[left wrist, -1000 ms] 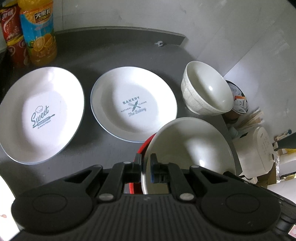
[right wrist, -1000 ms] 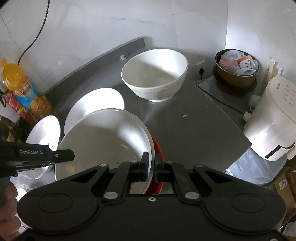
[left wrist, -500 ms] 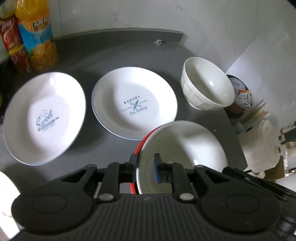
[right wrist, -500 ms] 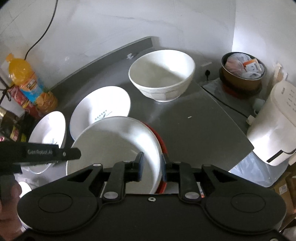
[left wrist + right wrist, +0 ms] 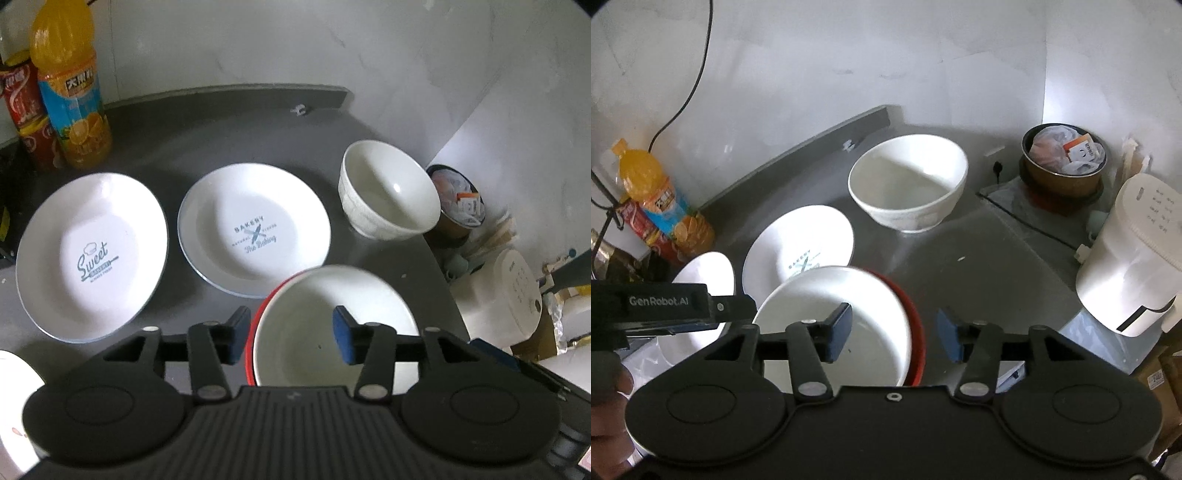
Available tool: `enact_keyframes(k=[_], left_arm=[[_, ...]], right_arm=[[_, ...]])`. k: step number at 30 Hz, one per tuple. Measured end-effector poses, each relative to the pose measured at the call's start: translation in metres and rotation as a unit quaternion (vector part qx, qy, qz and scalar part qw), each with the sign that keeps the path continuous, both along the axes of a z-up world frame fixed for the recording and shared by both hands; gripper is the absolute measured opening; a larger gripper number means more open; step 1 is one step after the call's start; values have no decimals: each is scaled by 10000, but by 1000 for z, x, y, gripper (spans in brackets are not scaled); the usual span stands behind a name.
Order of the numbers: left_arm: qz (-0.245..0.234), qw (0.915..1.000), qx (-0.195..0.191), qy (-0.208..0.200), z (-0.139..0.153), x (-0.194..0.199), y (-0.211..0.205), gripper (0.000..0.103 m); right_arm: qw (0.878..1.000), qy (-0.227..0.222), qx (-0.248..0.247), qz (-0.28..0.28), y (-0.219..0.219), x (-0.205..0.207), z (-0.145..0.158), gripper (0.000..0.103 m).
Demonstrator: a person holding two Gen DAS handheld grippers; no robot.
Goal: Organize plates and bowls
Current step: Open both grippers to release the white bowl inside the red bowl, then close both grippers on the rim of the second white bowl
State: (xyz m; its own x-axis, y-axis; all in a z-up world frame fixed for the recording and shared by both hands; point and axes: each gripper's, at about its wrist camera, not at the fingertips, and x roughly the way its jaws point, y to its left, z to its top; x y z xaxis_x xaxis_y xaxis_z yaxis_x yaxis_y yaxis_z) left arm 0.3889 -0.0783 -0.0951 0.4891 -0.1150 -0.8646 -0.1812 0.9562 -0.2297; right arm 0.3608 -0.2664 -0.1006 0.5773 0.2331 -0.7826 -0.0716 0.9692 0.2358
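Note:
A bowl, white inside and red outside, sits on the grey counter close in front of both grippers. My left gripper is open, its blue pads straddling the bowl's left rim without touching. My right gripper is open too, straddling the same bowl's right rim. Behind lie a "Bakery" plate and a "Sweet" plate. A larger plain white bowl stands upright at the back right.
An orange juice bottle and red cans stand at the back left. Off the counter's right edge are a white appliance and a full bin. Another white plate's edge shows at the lower left.
Both grippers were shut on the red-and-white bowl's rim and have opened wide. The bowl has come down from a tilt and now sits level on the counter.

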Motion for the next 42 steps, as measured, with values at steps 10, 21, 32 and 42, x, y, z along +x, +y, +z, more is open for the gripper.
enact_keyframes(k=[10, 21, 32, 42], left_arm=[[183, 9996, 122, -177, 12, 21, -14, 64], [329, 9992, 115, -170, 14, 41, -36, 66], [261, 9996, 4, -77, -3, 93, -37, 66], [204, 9997, -67, 154, -33, 147, -42, 65]], right_arm=[[9992, -189, 350, -50, -27, 23, 12, 75], [9981, -316, 535, 45, -45, 50, 17, 81], [9982, -103, 577, -117, -44, 92, -3, 80], [9974, 277, 602, -291, -51, 137, -33, 67]])
